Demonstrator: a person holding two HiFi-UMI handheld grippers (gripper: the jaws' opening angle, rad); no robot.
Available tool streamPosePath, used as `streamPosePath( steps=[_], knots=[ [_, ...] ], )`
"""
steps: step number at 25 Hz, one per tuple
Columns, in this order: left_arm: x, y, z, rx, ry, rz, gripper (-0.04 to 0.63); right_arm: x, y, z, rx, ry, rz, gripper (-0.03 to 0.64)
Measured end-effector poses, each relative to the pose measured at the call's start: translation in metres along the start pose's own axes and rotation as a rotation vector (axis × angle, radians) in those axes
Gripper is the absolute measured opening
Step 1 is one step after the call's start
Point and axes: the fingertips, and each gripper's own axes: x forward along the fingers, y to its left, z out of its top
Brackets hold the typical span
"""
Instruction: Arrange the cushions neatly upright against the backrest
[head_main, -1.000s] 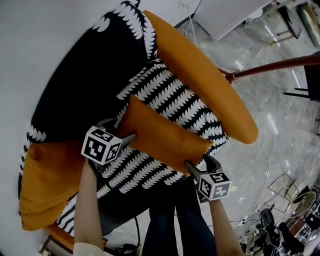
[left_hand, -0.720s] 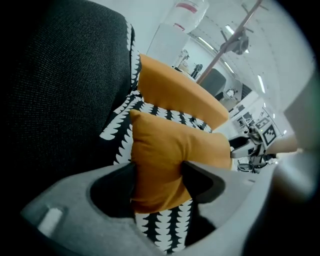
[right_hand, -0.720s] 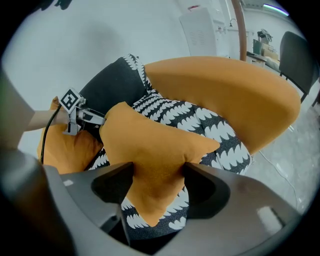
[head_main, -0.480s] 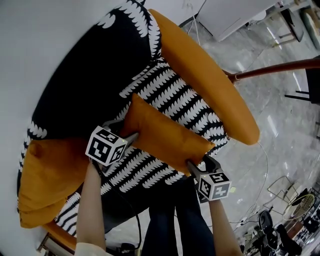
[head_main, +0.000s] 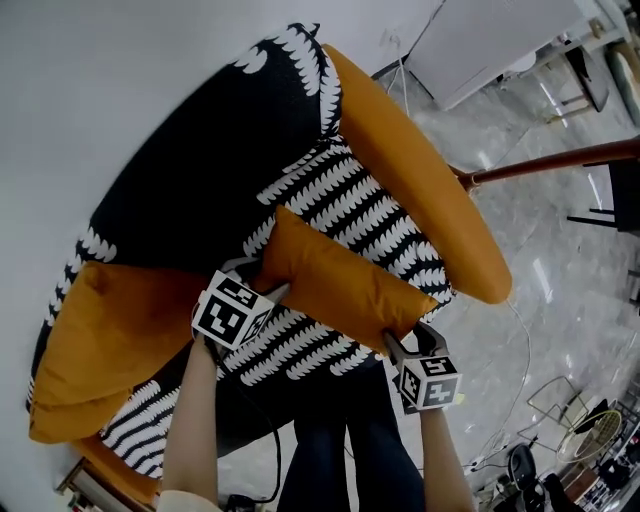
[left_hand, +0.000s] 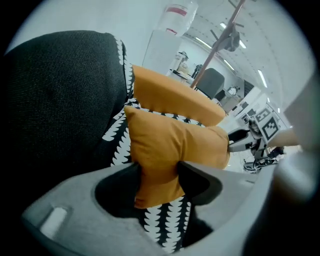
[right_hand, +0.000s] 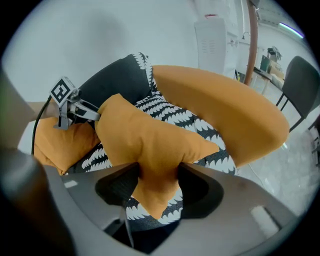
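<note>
A small orange cushion (head_main: 340, 285) lies across the black-and-white patterned seat (head_main: 345, 195), in front of the black backrest (head_main: 190, 170). My left gripper (head_main: 272, 292) is shut on its left corner; in the left gripper view the pads pinch the orange cushion (left_hand: 165, 145) at the gripper (left_hand: 157, 172). At the other end my right gripper (head_main: 398, 343) is shut on the right corner, the orange cushion (right_hand: 145, 132) squeezed at the gripper (right_hand: 157, 172). Both pairs of jaws have just been closing on the fabric. A large orange cushion (head_main: 105, 345) lies at the left end.
A long orange bolster or armrest (head_main: 420, 170) runs along the seat's right side. Beyond it are a marble floor (head_main: 560, 270), a wooden pole (head_main: 560, 160) and a white cabinet (head_main: 490, 40). The person's legs (head_main: 350, 440) stand at the seat's front edge.
Both pairs of jaws have tightened on the cushion's corners. The left gripper has risen a little and carried its end of the cushion with it.
</note>
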Motion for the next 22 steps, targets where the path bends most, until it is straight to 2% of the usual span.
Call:
streamPosePath(
  steps=[4,12,18,22],
  knots=[
    [-0.011,-0.007,-0.002,-0.024,-0.058,0.019,0.25,-0.01,-0.001,0.014,-0.061,-0.014,-0.027,0.264],
    [-0.061,-0.015,0.021,-0.085,-0.196,0.073,0.25,-0.045,-0.002,0.074,-0.218,-0.066,-0.069,0.262],
    [-0.111,-0.014,0.014,-0.144,-0.282,0.117,0.25,-0.069,0.026,0.116,-0.366,-0.103,-0.066,0.262],
    [-0.136,-0.007,0.009,-0.209,-0.336,0.175,0.25,-0.07,0.044,0.152,-0.48,-0.124,-0.04,0.262]
  ],
)
